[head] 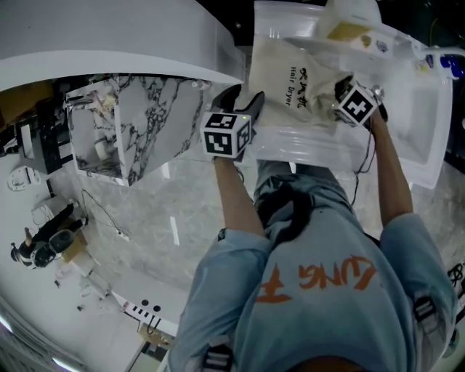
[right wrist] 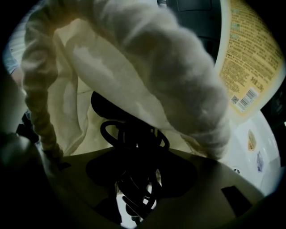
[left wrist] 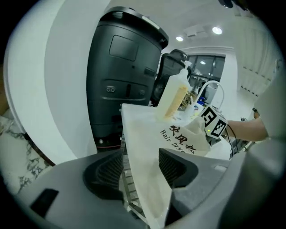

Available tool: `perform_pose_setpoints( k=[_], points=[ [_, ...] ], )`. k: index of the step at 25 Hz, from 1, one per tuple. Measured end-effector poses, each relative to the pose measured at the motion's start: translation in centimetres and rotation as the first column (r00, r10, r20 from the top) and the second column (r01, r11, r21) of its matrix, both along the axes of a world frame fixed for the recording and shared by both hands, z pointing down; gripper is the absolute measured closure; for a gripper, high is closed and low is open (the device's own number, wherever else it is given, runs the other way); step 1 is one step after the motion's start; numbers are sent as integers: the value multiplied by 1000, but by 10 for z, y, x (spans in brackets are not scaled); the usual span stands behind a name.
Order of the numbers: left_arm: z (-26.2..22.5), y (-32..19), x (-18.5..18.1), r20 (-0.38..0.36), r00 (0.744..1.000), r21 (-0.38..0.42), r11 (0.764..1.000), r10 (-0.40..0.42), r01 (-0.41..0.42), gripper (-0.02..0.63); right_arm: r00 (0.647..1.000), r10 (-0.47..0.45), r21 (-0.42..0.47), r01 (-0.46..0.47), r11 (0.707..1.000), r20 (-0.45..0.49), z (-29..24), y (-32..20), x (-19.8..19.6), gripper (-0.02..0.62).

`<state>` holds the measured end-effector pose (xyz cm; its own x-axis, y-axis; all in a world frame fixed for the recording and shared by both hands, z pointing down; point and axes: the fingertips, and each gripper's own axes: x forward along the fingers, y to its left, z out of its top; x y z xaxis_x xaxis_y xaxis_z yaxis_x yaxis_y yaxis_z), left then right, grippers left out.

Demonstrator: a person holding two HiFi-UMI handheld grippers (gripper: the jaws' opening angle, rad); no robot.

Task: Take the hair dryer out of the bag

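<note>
A cream cloth bag (head: 290, 80) printed "Hair Dryer" lies on a white counter. My left gripper (head: 242, 98) is at the bag's left edge. In the left gripper view the bag's edge (left wrist: 145, 152) runs between the wide jaws of the left gripper (left wrist: 140, 166), and the pads do not press it. My right gripper (head: 340, 93) reaches steeply down into the bag's gathered mouth (right wrist: 147, 58). Inside, the right gripper (right wrist: 136, 179) has its jaws around the hair dryer's black coiled cord (right wrist: 134, 134). The dryer's body is too dark to make out.
A pale yellow pump bottle (head: 349, 22) (left wrist: 174, 96) (right wrist: 246, 58) stands just behind the bag. A tall black appliance (left wrist: 120, 76) stands at the bag's left. The white counter's rim (head: 429, 109) lies right; a marble-faced cabinet (head: 145, 123) is at the left below.
</note>
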<state>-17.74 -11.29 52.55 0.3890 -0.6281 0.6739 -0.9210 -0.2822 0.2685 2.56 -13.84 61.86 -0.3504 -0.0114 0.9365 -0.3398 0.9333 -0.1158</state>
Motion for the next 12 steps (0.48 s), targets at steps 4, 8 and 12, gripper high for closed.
perform_pose_setpoints(
  k=[4, 8, 12],
  points=[
    [22, 6, 4, -21, 999, -67, 997, -29, 27, 375, 1000, 1, 3, -1, 1000, 6, -1, 2, -2, 373],
    [27, 3, 6, 33, 999, -65, 998, -21, 23, 513, 1000, -1, 6, 1, 1000, 14, -3, 1, -2, 373],
    [25, 0, 5, 37, 999, -50, 998, -30, 32, 563, 1000, -8, 37, 7, 999, 23, -12, 1, 1, 373]
  ],
)
